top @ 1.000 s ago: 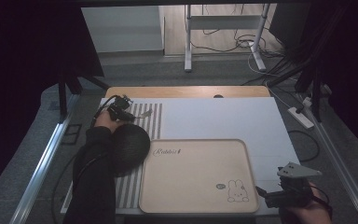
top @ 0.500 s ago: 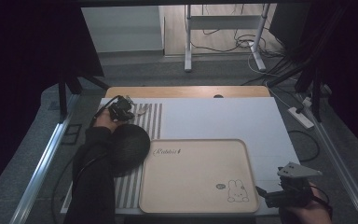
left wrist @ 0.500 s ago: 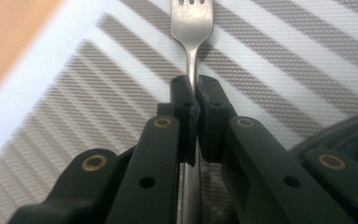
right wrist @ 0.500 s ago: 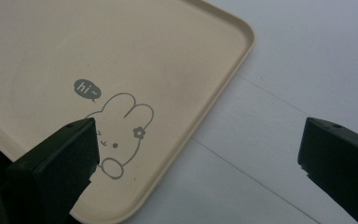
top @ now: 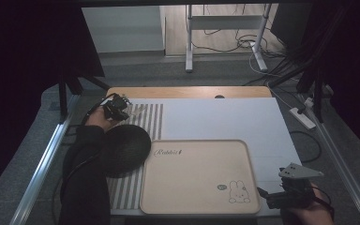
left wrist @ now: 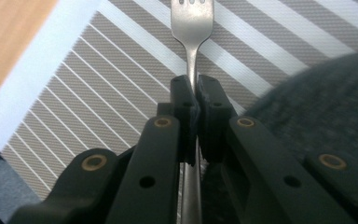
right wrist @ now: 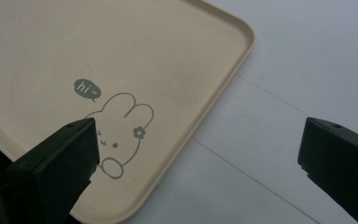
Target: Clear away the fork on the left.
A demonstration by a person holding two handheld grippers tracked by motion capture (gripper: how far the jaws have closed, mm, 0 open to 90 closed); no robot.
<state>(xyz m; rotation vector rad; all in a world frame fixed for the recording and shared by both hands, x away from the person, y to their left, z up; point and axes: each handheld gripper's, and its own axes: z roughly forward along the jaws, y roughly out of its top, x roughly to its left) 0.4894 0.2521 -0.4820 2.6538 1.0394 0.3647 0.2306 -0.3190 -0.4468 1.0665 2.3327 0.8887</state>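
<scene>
Holding a silver metal fork (left wrist: 193, 28) by its handle, my left gripper (left wrist: 193, 93) has its jaws pressed tight on the shank, tines pointing away over the grey-and-white striped placemat (left wrist: 98, 93) at the table's far left corner, just beyond the round dark woven mat (top: 124, 147). I judge the step in hand to be the carry: the fork is gripped and lies low over the stripes — I cannot tell whether it is clear of them. Next I would lift it and bring it toward the beige rectangular tray with the rabbit print (top: 197, 176), keeping the pinch firm so the thin handle does not swivel. My right gripper (right wrist: 196, 144) waits at the tray's near right corner, jaws spread wide — nothing between them.
</scene>
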